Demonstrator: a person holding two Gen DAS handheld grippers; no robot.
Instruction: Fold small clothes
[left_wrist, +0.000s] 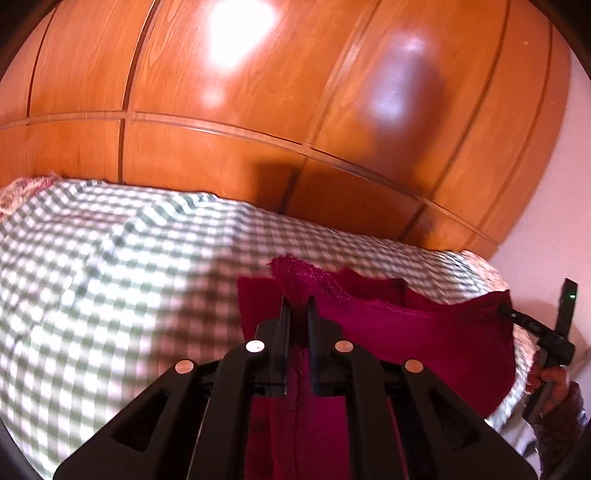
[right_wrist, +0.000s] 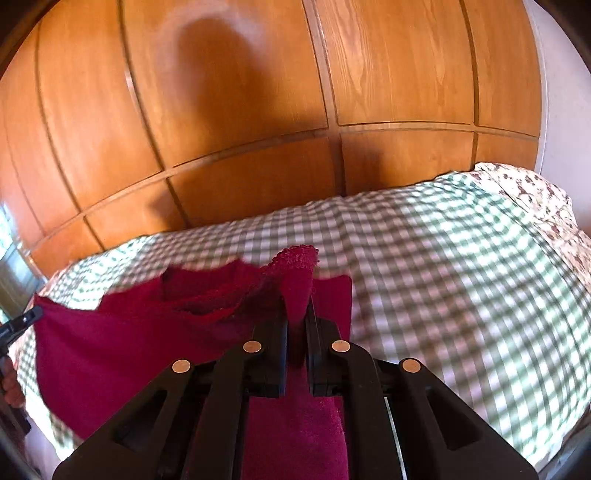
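The left gripper (left_wrist: 298, 306) is clenched on one upper corner of a crimson knit garment (left_wrist: 424, 332), a tuft of the cloth poking out past its fingertips toward 12 o'clock; the right gripper (right_wrist: 298, 314) is clamped likewise on the opposite corner, with cloth bunched between its jaws. In the left wrist view the right gripper shows at about 3 o'clock, gripping the far corner, and in the right wrist view the left gripper's tip appears at 9 o'clock. So the garment hangs slung between the two, its top edge running from side to side and sagging in the middle, held up over a bed covered in a green-and-white checked sheet (left_wrist: 110, 277). A darker red layer shows behind the front one, which suggests the piece is already doubled or that its lower part lies on the sheet; I cannot tell which. Beyond the bed, at 12 o'clock, stands a wooden panelled wardrobe (left_wrist: 258, 110). Both views are smeared by motion. The coming move probably turns on this: the long axis of the held edge lies across both grippers, neither being nearer, so both must travel together to lay it flat.
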